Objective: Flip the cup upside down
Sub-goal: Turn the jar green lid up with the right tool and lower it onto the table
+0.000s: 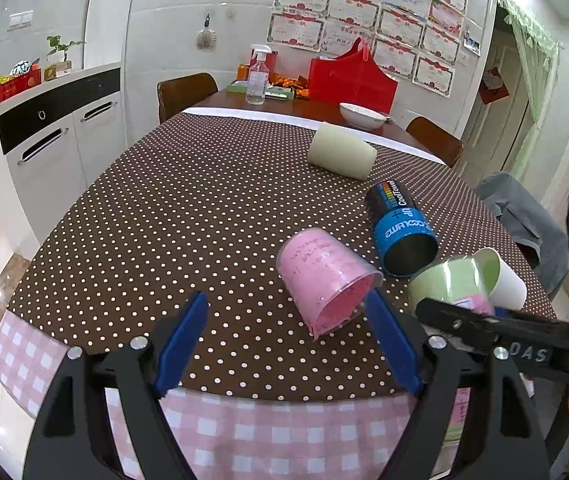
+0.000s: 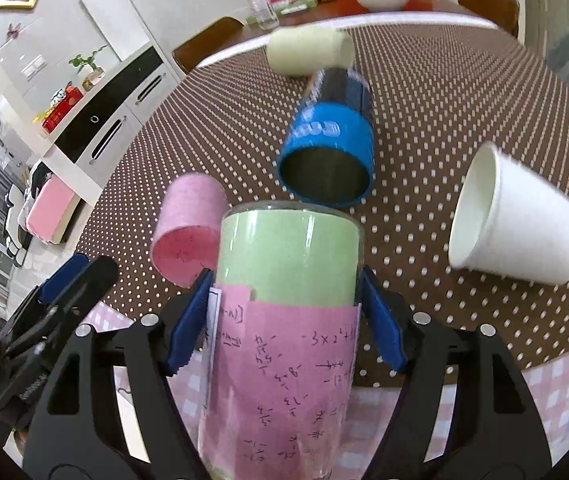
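Note:
My right gripper [image 2: 284,292] is shut on a clear cup lined with green and pink paper [image 2: 288,280], held lying along the fingers just above the table's near edge; it also shows in the left wrist view [image 1: 448,284]. My left gripper [image 1: 288,316] is open and empty, its right finger beside the mouth of a pink cup [image 1: 324,280] lying on its side. A blue and black cup [image 1: 400,228], a white paper cup [image 2: 520,224] and a cream cup [image 1: 342,156] also lie on their sides.
The table has a brown dotted cloth [image 1: 164,220] over a pink checked one. At its far end stand a white bowl [image 1: 362,115], a spray bottle [image 1: 257,80] and a red bag [image 1: 352,76]. Chairs stand around; white cabinets [image 1: 52,140] are on the left.

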`<state>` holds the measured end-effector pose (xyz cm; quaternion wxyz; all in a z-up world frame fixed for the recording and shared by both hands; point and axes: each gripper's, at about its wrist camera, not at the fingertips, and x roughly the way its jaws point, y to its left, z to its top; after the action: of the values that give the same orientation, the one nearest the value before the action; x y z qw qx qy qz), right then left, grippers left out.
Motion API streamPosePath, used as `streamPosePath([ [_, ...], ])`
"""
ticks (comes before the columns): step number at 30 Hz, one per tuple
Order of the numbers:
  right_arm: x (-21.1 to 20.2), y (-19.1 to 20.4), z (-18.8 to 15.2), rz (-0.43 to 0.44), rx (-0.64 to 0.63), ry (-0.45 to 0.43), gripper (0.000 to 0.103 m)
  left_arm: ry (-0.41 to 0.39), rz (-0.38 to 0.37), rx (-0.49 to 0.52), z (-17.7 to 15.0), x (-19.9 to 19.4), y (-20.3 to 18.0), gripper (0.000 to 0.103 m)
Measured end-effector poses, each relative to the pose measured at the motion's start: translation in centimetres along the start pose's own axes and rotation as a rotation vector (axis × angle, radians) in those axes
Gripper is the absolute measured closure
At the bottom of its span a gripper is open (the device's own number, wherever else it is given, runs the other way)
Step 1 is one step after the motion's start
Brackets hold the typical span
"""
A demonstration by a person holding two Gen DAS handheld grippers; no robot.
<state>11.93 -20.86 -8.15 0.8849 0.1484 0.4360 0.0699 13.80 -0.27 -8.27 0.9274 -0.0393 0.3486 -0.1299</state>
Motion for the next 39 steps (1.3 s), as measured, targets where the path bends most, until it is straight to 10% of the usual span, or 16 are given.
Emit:
streamPosePath([
  [16,-2.6,3.4,2.7,-0.119,-0.167,-0.249,0.034,-0.037,0.012,-0.004,1.9,0.6,-0.2,0.023],
  [39,1.4,7.5,2.9,-0.089,-0.249,-0.253,0.034,-0.030,0.087,-0.046,1.6,1.4,3.0,0.023],
])
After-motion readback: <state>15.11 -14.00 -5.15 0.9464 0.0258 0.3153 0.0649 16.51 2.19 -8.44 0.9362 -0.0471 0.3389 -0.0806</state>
